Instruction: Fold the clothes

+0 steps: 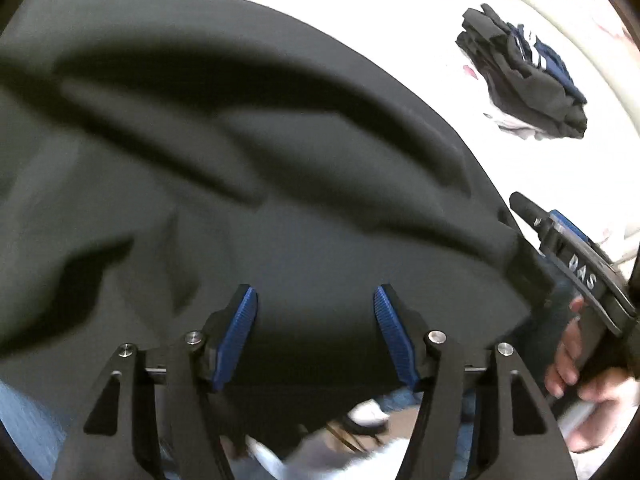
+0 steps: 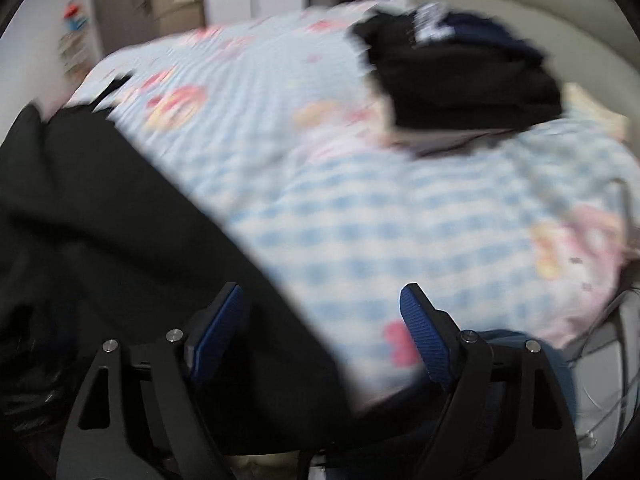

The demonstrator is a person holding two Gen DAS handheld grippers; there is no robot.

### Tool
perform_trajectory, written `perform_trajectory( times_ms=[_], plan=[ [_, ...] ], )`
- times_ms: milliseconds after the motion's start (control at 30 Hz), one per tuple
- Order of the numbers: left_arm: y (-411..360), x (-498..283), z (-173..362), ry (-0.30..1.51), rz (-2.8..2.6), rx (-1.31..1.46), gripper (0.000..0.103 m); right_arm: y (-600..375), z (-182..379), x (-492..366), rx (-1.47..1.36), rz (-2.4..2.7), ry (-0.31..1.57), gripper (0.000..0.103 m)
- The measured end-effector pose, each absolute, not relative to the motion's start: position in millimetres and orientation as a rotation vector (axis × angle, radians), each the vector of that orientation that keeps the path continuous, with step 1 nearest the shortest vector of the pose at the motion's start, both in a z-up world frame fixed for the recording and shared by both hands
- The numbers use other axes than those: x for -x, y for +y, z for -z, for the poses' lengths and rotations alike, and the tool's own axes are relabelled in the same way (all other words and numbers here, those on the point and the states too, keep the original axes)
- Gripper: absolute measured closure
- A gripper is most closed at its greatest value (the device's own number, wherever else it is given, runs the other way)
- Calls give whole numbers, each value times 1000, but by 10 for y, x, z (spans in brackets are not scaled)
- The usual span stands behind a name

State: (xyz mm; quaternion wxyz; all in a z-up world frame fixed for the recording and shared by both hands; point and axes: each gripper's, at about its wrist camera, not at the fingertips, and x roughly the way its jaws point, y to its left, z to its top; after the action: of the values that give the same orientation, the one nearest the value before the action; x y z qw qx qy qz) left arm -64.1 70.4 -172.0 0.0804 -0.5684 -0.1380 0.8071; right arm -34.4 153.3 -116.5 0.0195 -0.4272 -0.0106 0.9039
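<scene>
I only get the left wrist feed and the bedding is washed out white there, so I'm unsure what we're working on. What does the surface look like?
Observer: The right wrist view shows a bedspread in light blue and white check with pink cartoon prints.
Operator: Is the right gripper holding the black garment?
Observer: No. The right gripper has its jaws apart, nothing pinched; the black garment lies under its left finger only.
Operator: What's behind the folded pile?
Observer: Past the pile of dark clothes there is a pale padded headboard.
</scene>
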Motion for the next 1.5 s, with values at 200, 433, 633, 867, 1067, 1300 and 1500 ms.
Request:
perform_trajectory(
  times_ms=[200, 433, 633, 867, 1067, 1300, 1500],
  plan=[
    [286, 386, 1877, -431, -2296, 1794, 33, 1591, 1236, 296, 1496, -2807, 85, 20],
    [237, 262, 1947, -556, -2210, 1818, 26, 1298, 1368, 122, 1626, -2849, 31, 20],
    [0, 109, 1942, -687, -2139, 1829, 26, 1171, 1386, 49, 1689, -2839, -40, 20],
    [-148, 60, 2011, -676, -2142, 1885, 26, 1169, 1309, -75, 1663, -2832, -79, 20],
    [-485, 127, 2014, -841, -2273, 1809, 25, 1301, 1322, -100, 1644, -2772, -57, 15],
    [-510, 293, 1889, -731, -2362, 1721, 59, 1144, 1426, -70, 1822, -2872, 12, 6],
    [-672, 289, 1707, -714, -2400, 1680, 69, 1204, 1398, -1, 1769, -2825, -27, 6]
  ],
)
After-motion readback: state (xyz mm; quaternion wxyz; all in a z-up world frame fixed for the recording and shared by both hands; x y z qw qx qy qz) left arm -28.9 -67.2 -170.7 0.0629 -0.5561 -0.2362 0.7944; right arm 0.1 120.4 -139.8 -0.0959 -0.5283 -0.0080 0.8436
